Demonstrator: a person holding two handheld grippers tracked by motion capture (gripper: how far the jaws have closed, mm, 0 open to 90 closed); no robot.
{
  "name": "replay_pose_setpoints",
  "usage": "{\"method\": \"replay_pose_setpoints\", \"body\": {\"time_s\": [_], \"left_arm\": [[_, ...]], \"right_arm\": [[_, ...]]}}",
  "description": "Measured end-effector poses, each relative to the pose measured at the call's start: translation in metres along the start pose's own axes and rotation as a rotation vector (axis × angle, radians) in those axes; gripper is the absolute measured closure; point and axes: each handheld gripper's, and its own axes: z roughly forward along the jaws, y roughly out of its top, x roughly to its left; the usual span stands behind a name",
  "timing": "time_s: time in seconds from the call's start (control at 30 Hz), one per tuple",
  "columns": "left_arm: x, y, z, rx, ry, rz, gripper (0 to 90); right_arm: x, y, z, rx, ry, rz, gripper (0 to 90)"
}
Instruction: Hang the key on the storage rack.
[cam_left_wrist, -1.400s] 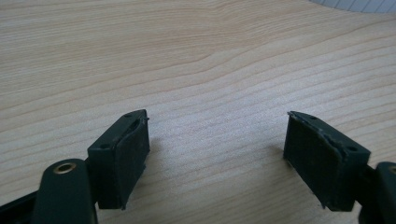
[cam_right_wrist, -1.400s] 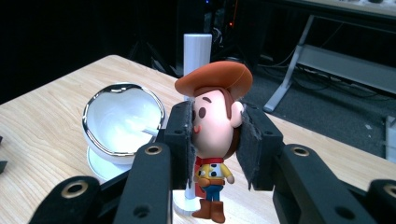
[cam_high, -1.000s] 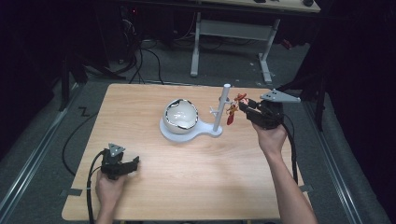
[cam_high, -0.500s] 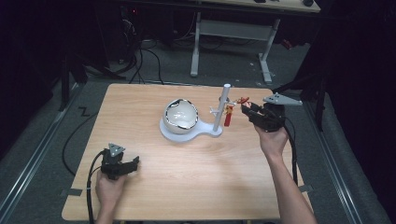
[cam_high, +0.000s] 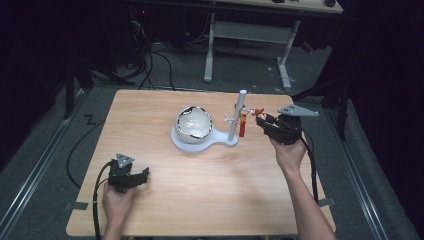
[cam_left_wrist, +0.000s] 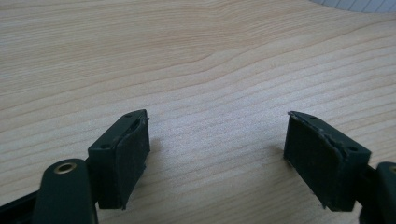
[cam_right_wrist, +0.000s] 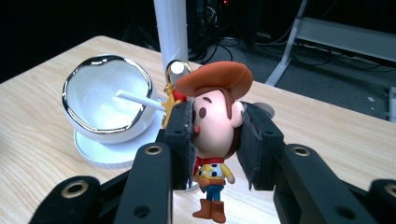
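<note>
A small cowboy figure (cam_right_wrist: 217, 177) with a brown hat (cam_high: 258, 111) hangs in the air by its head, and my right gripper (cam_right_wrist: 215, 122) (cam_high: 264, 123) is shut on that head. Its metal ring (cam_right_wrist: 176, 68) sits close to the white post (cam_right_wrist: 170, 28) (cam_high: 239, 117) of a stand. A thin white peg (cam_right_wrist: 137, 99) sticks out of that post, and a small red and yellow trinket (cam_high: 242, 126) hangs at the post. A glossy white bowl (cam_high: 194, 122) (cam_right_wrist: 105, 100) rests tilted on the stand's base. My left gripper (cam_high: 141, 176) (cam_left_wrist: 217, 140) lies open on the bare wood at the near left.
The wooden table (cam_high: 210, 190) has its edges near both hands. A cable (cam_high: 100, 195) trails off the front left, another (cam_high: 312, 165) along the right forearm. Behind the table stand a desk frame (cam_high: 250, 35) and floor cables.
My right gripper has sunk slightly with the cowboy figure, staying beside the post. The left gripper has not moved.
</note>
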Motion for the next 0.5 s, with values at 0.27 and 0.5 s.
{"method": "replay_pose_setpoints", "body": {"time_s": [0.27, 0.5], "left_arm": [[0.000, 0.000, 0.000, 0.000, 0.000, 0.000, 22.9], [0.000, 0.000, 0.000, 0.000, 0.001, 0.000, 22.9]], "right_arm": [[0.000, -0.005, 0.002, -0.003, 0.009, 0.011, 66.9], [-0.005, -0.016, 0.003, 0.003, 0.015, 0.037, 66.9]]}}
